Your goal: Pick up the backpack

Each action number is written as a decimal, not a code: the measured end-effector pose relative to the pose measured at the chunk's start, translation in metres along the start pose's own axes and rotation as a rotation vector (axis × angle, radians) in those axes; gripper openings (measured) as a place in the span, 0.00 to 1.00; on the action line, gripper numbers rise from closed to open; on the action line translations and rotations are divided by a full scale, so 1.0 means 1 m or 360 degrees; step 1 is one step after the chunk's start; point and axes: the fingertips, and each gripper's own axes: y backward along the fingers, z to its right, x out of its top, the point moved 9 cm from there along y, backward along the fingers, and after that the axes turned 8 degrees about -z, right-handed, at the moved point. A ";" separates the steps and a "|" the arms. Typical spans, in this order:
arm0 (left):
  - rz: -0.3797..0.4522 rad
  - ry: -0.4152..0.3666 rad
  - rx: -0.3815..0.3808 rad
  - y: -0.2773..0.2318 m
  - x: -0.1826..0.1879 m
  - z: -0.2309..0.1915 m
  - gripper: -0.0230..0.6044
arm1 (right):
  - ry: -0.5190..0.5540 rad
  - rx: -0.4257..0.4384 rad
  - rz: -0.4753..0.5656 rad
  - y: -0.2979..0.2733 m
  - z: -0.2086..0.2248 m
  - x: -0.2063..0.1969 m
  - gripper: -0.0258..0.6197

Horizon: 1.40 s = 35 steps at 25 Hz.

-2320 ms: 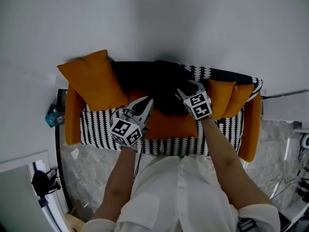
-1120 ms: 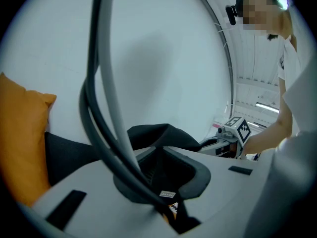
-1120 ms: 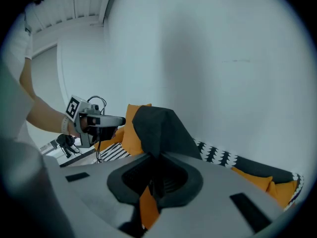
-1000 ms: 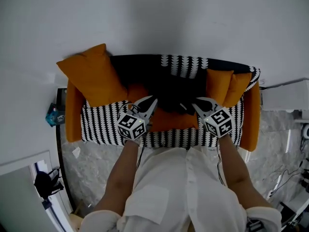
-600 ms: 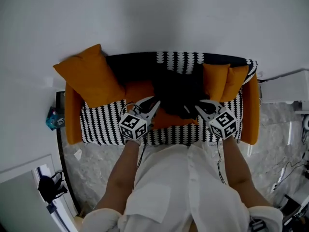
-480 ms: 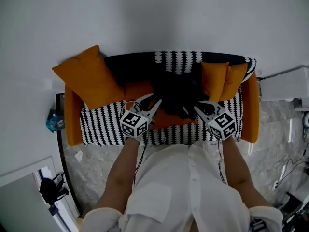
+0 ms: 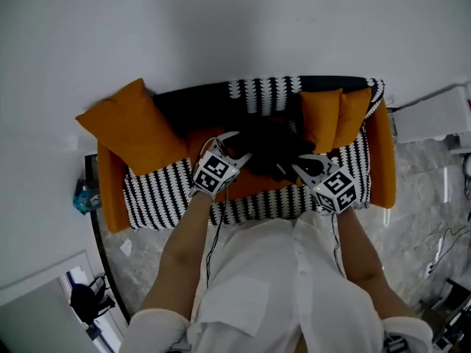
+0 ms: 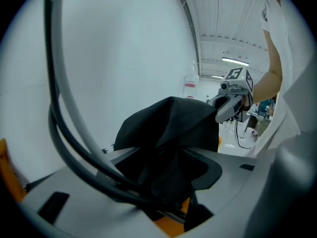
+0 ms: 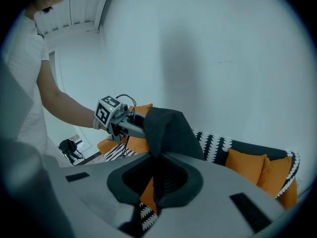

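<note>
The black backpack sits mid-sofa on the orange seat, its top pulled up into a peak. My right gripper is at its right side, shut on a fold of black fabric; in the right gripper view that fabric rises from between the jaws. My left gripper is at the backpack's left edge with its jaws opening. In the left gripper view, dark backpack cloth lies between the spread jaws without being pinched. Each gripper shows in the other's view: right gripper, left gripper.
The sofa has a black-and-white patterned cover and orange arms. A large orange cushion leans at its left, two smaller ones at its right. A white wall stands behind, a white cabinet at the right, and grey stone floor in front.
My left gripper has moved up and right to the backpack's edge, rolled, and its jaws have spread. The right gripper keeps its grip in nearly the same place.
</note>
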 end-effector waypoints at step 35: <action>0.0157 0.0278 0.0026 0.044 0.053 0.026 0.13 | -0.0163 -0.0165 0.0312 0.030 0.013 0.047 0.10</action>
